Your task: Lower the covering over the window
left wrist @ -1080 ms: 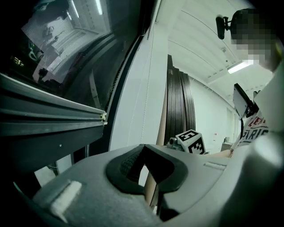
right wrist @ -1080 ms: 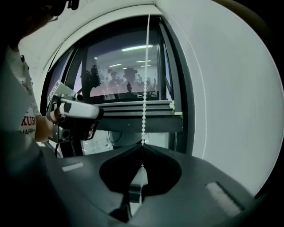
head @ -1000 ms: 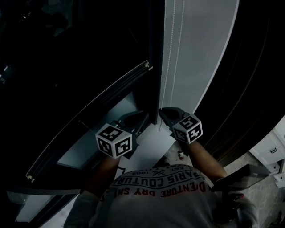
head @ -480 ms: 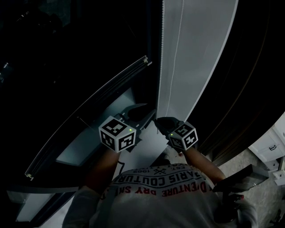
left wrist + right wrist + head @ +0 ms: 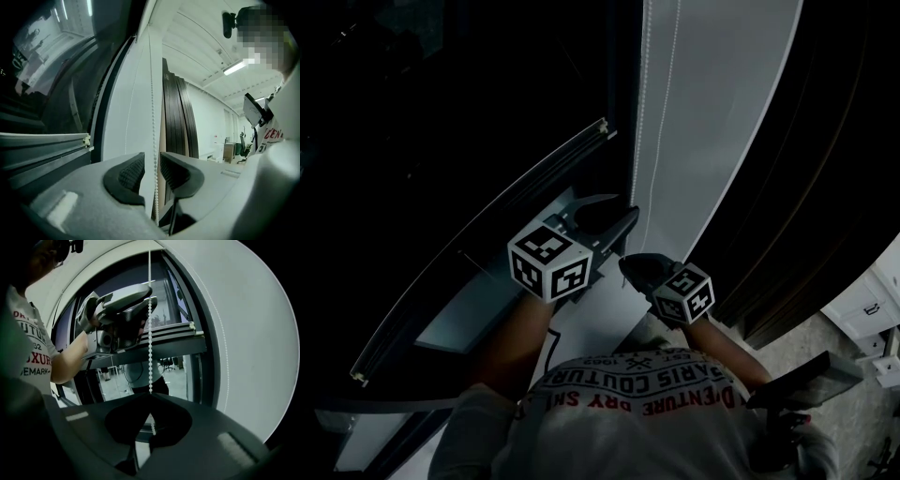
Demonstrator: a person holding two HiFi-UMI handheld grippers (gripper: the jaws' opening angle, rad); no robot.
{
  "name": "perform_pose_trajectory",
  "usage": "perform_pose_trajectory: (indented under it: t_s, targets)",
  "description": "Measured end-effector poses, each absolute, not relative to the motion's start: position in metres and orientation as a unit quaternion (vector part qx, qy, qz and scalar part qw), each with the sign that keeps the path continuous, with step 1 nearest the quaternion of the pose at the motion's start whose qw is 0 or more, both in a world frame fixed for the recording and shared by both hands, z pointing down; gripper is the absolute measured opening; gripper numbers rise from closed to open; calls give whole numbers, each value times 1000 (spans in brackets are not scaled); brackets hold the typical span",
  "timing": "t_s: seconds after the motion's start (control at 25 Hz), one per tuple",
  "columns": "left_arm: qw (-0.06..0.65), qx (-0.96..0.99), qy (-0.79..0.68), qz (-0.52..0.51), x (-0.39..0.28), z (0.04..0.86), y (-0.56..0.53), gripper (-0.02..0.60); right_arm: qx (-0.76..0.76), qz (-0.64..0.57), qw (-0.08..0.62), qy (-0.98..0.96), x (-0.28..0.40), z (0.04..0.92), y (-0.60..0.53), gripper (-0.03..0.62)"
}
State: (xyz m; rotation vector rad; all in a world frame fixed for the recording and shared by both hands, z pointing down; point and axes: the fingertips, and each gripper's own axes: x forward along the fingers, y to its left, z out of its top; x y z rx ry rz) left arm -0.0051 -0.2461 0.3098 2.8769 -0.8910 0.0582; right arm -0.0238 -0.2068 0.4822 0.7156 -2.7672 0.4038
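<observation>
My left gripper (image 5: 152,169): jaws just opened, spread, bead chain (image 5: 153,117) running free between them.
My right gripper (image 5: 149,414): pinching that chain.

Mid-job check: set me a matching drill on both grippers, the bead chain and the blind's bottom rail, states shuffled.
1. left gripper
2. right gripper
3. bead chain
4. blind's bottom rail

A. white, hanging vertically
B. shut on the chain
C. partway down the window
D. open, chain between its jaws unpressed

Pairs: 1-D, 2-B, 3-A, 4-C. The left gripper's jaws have just been opening.
</observation>
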Motion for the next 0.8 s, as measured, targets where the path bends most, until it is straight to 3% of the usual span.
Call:
perform_pose_trajectory:
  t_s: [0.28, 0.4, 0.8]
  targets:
    - [57, 961, -272, 13, 7, 296, -242, 97, 247, 130, 125, -952, -21, 481, -205, 6]
    - [61, 960, -273, 10, 8, 294, -243, 12, 245, 133, 125, -952, -21, 482, -205, 6]
    - [62, 964, -259, 7, 5, 298, -234, 6, 240, 148, 120, -952, -19, 487, -204, 6]
